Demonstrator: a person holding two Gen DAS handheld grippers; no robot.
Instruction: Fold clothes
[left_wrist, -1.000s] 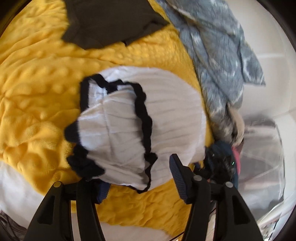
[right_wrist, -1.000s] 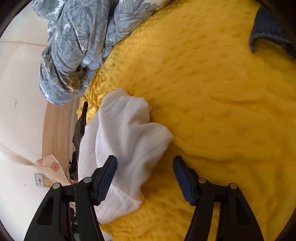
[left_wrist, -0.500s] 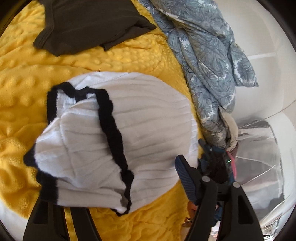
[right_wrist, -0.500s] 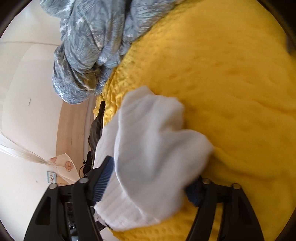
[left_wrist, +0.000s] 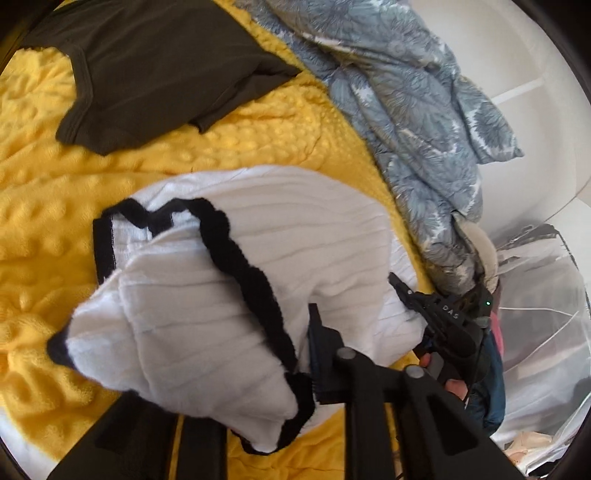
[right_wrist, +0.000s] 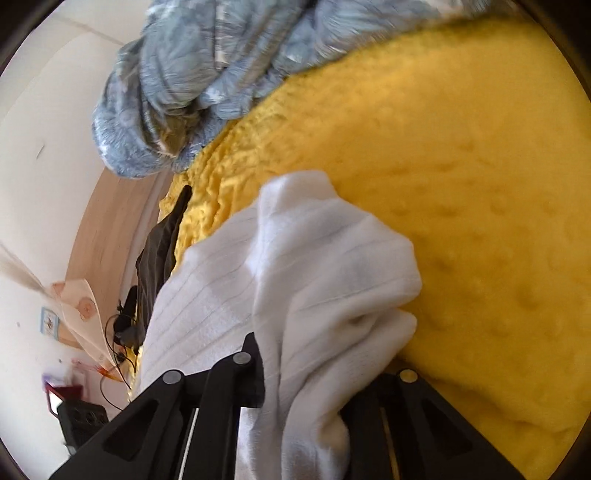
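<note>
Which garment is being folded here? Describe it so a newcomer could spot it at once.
Start from the yellow blanket covering the bed. Near its edge, below the dark shirt and beside the grey floral quilt, lies the white top. Only it is white, ribbed and edged with black trim.

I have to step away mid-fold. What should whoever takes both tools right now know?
Left tool: shut on the black-trimmed end of the white ribbed garment, lifted and partly doubled over.
Right tool: shut on a bunched fold of the same garment's plain white end.
The garment's middle rests on the yellow blanket.
The dark garment lies flat beyond it; the blue patterned fabric sits heaped at the edge.
Done: both ends gripped.
Left: probably lay the fold down and smooth it.
</note>
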